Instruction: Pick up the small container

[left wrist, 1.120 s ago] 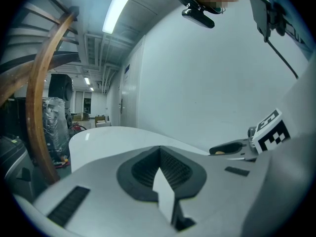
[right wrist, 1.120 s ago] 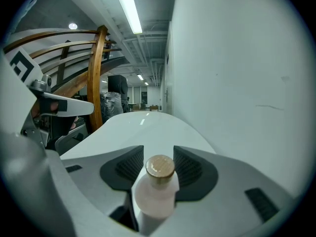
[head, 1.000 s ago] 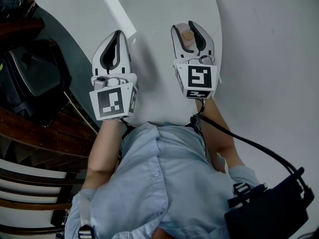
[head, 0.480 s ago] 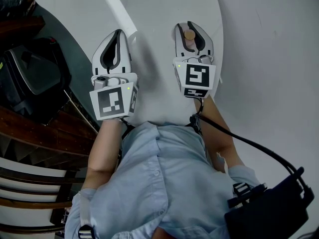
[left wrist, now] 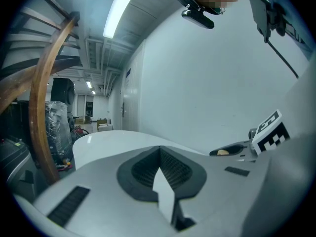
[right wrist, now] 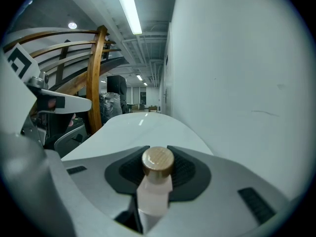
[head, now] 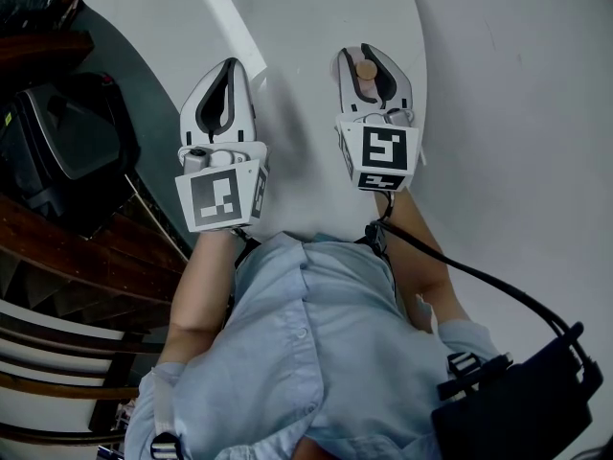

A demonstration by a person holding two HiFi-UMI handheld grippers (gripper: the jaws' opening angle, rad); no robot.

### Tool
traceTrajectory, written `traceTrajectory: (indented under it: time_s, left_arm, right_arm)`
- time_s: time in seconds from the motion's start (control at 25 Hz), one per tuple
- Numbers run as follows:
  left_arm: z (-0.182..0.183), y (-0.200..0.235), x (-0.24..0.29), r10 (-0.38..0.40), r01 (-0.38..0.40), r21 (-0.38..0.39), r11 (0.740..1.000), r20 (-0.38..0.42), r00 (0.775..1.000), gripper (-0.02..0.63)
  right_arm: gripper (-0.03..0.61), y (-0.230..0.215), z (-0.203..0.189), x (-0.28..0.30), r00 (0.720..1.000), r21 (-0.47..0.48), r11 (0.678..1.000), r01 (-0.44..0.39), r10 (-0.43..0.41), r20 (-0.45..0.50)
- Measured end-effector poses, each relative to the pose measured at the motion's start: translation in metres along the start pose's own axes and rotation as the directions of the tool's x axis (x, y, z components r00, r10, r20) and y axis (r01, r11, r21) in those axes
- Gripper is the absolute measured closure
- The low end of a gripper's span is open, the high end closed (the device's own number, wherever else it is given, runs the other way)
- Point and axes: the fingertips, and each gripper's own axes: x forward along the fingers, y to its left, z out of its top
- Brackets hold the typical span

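The small container (head: 365,69), a pale bottle with a round cork cap, stands between the jaws of my right gripper (head: 365,56) over the right part of the white round table (head: 306,8). In the right gripper view both pads press on the container (right wrist: 156,186) just under its cap, so the right gripper (right wrist: 158,151) is shut on it. To its left my left gripper (head: 228,65) is held above the table with its jaws shut and nothing between them; the left gripper view shows the left gripper's (left wrist: 159,149) tips meeting.
A black chair (head: 67,147) and curved wooden stair rails (head: 57,333) lie left of the table. A white wall (head: 517,113) runs along the table's right edge. A black pouch (head: 517,401) and its cable hang at the person's right side.
The right gripper's jaws have narrowed from wide open onto the container. Both grippers have stayed almost in place.
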Motion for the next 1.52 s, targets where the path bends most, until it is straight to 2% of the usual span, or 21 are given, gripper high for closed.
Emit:
traceTrajectory:
  time_s: [0.4, 0.64, 1.08, 1.52]
  left_arm:
    - [0.031, -0.009, -0.021, 0.019, -0.02, 0.003, 1.0, 0.074, 0.997, 0.615]
    - [0.071, 0.0, -0.047, 0.03, -0.031, 0.007, 0.999, 0.153, 0.988, 0.614]
    - [0.093, -0.013, -0.051, 0.06, -0.071, 0.042, 0.997, 0.222, 0.973, 0.615]
    - [0.096, -0.021, -0.054, 0.06, -0.074, 0.051, 0.996, 0.23, 0.971, 0.614]
  right_arm:
    - [0.476, 0.012, 0.068, -0.038, 0.994, -0.03, 0.998, -0.057, 0.06, 0.091]
    - [0.475, 0.035, 0.124, -0.069, 0.983, -0.082, 0.994, -0.069, 0.082, 0.165]
    - [0.474, 0.033, 0.137, -0.083, 0.965, -0.105, 0.989, -0.106, 0.128, 0.228]
    - [0.476, 0.032, 0.131, -0.084, 0.965, -0.102, 0.988, -0.114, 0.135, 0.225]
